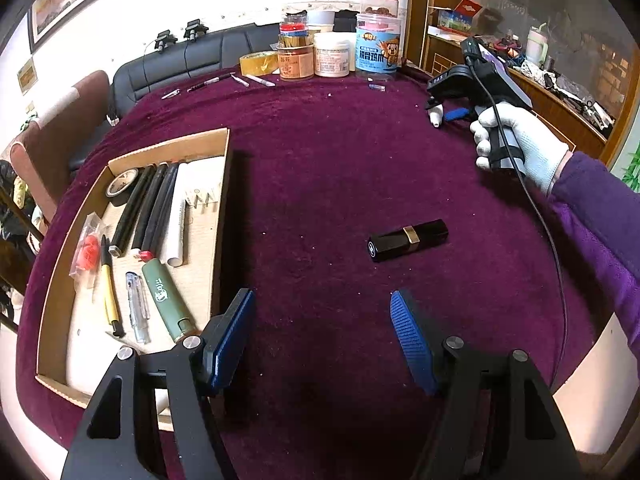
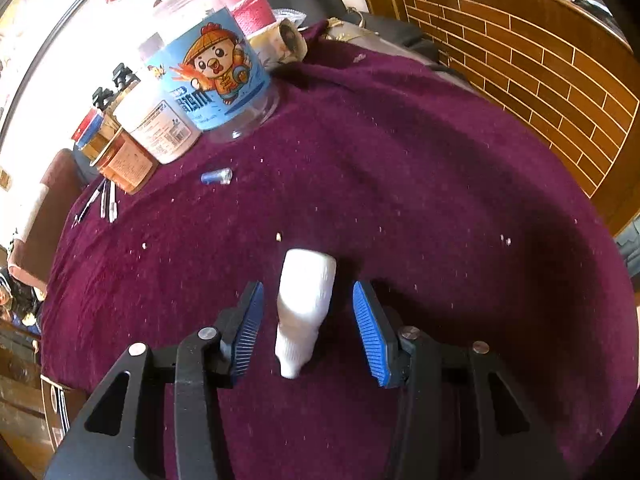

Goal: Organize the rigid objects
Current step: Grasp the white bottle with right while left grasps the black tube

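A cardboard tray on the left of the purple table holds pens, tape, a green lighter and other small items. A black lipstick lies on the cloth, ahead and right of my left gripper, which is open and empty. My right gripper is open, its blue pads on either side of a small white bottle that lies on the cloth without being touched. In the left wrist view the right gripper sits at the far right with the white bottle at its tip.
Jars and tubs and a tape roll stand at the table's far edge, with loose pens near them. A small blue cap lies near the jars. A wooden cabinet stands to the right.
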Motion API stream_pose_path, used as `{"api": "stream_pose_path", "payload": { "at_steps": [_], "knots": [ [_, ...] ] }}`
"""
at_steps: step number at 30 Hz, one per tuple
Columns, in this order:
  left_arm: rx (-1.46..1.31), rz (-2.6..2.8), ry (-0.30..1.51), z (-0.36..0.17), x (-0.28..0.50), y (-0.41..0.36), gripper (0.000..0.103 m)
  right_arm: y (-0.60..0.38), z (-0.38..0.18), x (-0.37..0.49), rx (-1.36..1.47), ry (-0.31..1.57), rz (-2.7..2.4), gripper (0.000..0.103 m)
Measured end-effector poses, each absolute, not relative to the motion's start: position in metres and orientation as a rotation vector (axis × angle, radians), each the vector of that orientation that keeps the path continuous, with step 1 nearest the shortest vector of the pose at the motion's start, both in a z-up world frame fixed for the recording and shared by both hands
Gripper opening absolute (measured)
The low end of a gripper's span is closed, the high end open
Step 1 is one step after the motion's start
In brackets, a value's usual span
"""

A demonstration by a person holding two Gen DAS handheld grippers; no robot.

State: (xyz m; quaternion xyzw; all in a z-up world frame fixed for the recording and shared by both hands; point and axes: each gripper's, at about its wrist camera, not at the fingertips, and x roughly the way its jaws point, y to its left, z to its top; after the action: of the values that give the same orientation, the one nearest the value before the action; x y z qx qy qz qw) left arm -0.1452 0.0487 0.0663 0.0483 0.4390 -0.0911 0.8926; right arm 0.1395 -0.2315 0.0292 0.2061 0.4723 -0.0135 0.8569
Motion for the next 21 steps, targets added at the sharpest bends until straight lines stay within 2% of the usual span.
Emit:
{"api": "stream_pose_path", "payload": {
  "at_steps": [7, 13, 21],
  "knots": [
    [0.068, -0.240, 0.951, 0.061, -0.131, 0.044, 0.064, -0.224, 0.029, 0.097, 0.391, 1.022, 0.106, 0.024],
    [0.145, -0.276, 0.953, 0.055, -0.121, 0.025, 0.064, -0.230, 0.020, 0.014, 0.528, 1.057, 0.316, 0.025],
    [0.234, -0.336, 0.979, 0.040, -0.097, -0.001, 0.064, -0.243, 0.015, -0.042, 0.633, 1.058, 0.361, 0.025]
  ]
}}
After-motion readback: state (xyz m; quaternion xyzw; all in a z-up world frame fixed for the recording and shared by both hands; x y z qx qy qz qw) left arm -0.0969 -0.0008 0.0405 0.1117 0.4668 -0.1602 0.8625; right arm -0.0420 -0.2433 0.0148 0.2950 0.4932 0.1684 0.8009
